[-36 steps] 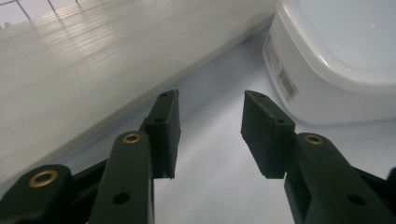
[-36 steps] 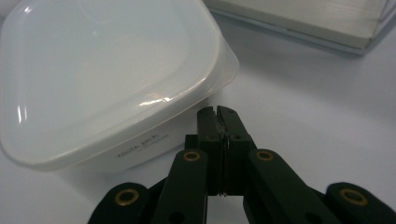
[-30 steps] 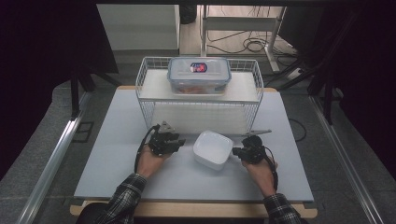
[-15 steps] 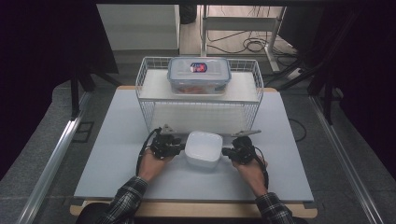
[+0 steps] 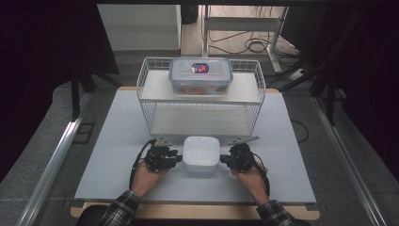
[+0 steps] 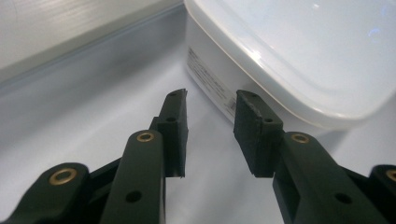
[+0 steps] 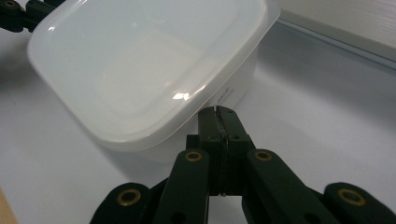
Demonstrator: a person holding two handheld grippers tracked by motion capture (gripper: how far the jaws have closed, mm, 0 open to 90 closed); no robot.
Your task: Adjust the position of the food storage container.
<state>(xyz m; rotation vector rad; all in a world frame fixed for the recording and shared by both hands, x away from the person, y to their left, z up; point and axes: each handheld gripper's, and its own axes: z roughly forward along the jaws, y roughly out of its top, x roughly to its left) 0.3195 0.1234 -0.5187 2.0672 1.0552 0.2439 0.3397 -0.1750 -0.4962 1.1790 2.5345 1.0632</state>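
Note:
A white lidded container [image 5: 201,153] sits on the grey table, just in front of the wire rack. My left gripper [image 5: 165,157] lies at its left side and my right gripper [image 5: 235,158] at its right side, each held in a hand. In the left gripper view, my left gripper [image 6: 210,100] stands open with nothing between its jaws, and the container's wall [image 6: 210,79] is just beyond the tips. In the right gripper view, my right gripper [image 7: 218,112] is shut on nothing, its tips right under the lid's rim [image 7: 196,100].
A white wire rack [image 5: 146,101] stands behind the container, and a clear lidded box [image 5: 201,75] with food rests on its top shelf. The grey table [image 5: 108,155] has free room left and right of the hands. Cables lie on the floor beyond.
The white container has slid left, to the middle in front of the rack. My right gripper moved left with it. My left gripper drew back a little toward the person.

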